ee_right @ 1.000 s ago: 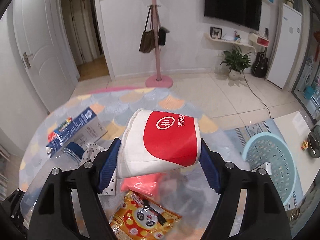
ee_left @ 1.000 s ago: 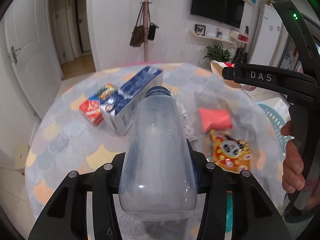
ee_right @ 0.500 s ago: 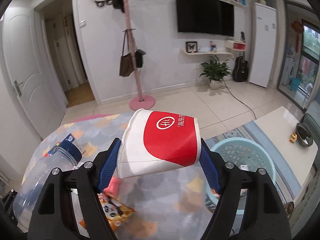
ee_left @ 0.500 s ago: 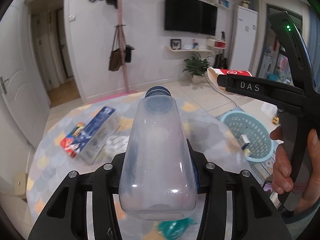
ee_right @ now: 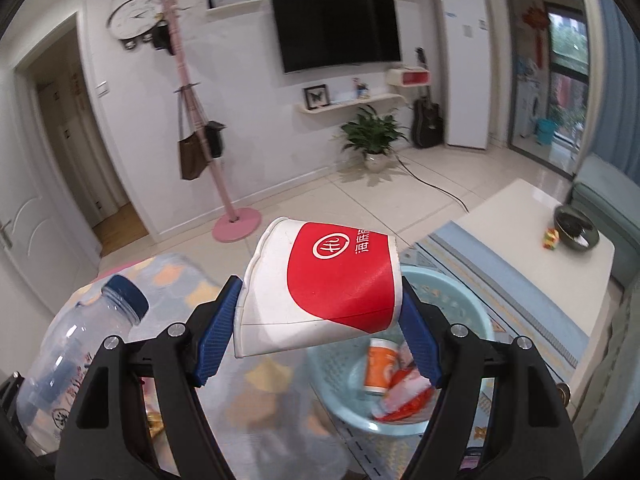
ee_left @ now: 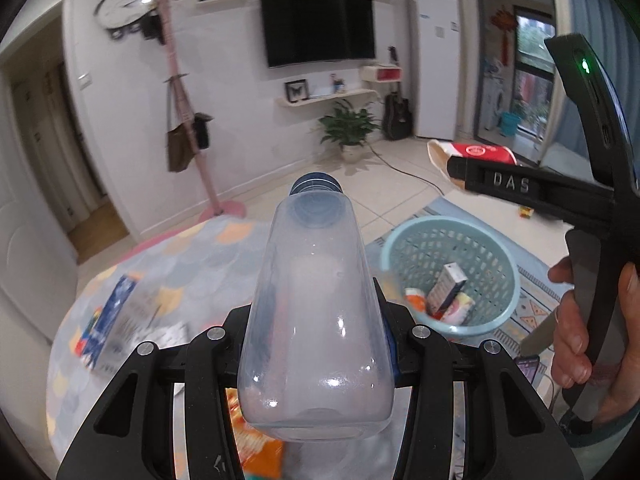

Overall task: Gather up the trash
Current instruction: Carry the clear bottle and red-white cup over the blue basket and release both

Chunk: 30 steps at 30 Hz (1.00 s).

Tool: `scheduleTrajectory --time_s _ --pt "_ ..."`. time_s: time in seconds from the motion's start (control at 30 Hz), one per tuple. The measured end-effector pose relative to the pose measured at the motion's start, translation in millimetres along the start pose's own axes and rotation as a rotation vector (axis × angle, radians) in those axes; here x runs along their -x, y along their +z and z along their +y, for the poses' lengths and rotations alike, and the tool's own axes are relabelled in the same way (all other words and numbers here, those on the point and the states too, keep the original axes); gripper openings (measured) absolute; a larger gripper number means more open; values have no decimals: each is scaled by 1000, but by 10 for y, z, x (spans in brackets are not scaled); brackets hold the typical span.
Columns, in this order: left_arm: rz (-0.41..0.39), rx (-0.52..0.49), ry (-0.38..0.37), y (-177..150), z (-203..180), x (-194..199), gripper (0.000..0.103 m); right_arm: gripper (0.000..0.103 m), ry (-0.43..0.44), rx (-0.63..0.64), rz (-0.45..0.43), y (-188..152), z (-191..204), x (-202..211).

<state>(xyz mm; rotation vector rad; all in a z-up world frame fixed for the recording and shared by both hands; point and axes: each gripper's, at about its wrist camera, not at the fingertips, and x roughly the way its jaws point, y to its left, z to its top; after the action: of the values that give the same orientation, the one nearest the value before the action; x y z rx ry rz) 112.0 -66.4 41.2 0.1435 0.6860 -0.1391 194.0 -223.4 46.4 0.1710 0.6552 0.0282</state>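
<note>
**Carrying a bottle and a cup beside the basket**

Gripping the clear plastic bottle (ee_left: 316, 320) in my left gripper (ee_left: 316, 344), I have its sides pressed between the blue pads, its blue cap pointing away from me. The bottle's wide base hides the pads almost wholly. Far left on the patterned table (ee_left: 192, 264), a blue carton (ee_left: 116, 320) lies blurred, its print unreadable. Below the bottle an orange wrapper (ee_left: 256, 448) shows only in part, cut off by my fingers.

My right gripper (ee_right: 320, 328) is clamped on a crushed red-and-white paper cup (ee_right: 324, 284) lying sideways. The pale blue basket (ee_right: 472, 312) stands on the floor beyond the table edge, partly behind the cup. Inside it sits an orange cup (ee_right: 380, 364) and smeared red-and-white packaging I cannot make out.
</note>
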Motion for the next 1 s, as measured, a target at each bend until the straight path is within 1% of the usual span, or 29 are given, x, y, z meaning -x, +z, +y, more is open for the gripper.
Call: scheduleTrajectory --time_s 0.17,0.23,0.37,0.53,0.63,0.77,0.87,0.93,1.0 --pt "14 -41 -59 219 -265 -284 45 72 -41 -70 27 -43 -441 -166" --pt "26 -50 -99 305 -366 -432 45 72 -54 -95 47 -78 -594 -267" --pt "78 -50 -168 432 -522 -754 45 72 -101 -140 103 -185 -857 -516" --pt "149 -64 -237 515 -705 -1180 45 72 -149 -176 178 -321 -1066 -801" --pt "187 -60 -257 543 -774 -1376 45 72 -161 -197 217 -376 -1172 -936" --pt "216 -48 -285 550 -828 -1517 45 72 -160 -221 248 -418 -1246 -1039" --pt "206 -57 -273 572 -861 -1523 47 72 -157 -230 258 -433 -1278 -1073" --pt "192 -60 -268 576 -878 -1501 52 72 -156 -238 264 -444 -1294 -1080" --pt "191 -53 -266 587 -874 -1480 54 72 -146 -243 273 -460 -1296 -1085"
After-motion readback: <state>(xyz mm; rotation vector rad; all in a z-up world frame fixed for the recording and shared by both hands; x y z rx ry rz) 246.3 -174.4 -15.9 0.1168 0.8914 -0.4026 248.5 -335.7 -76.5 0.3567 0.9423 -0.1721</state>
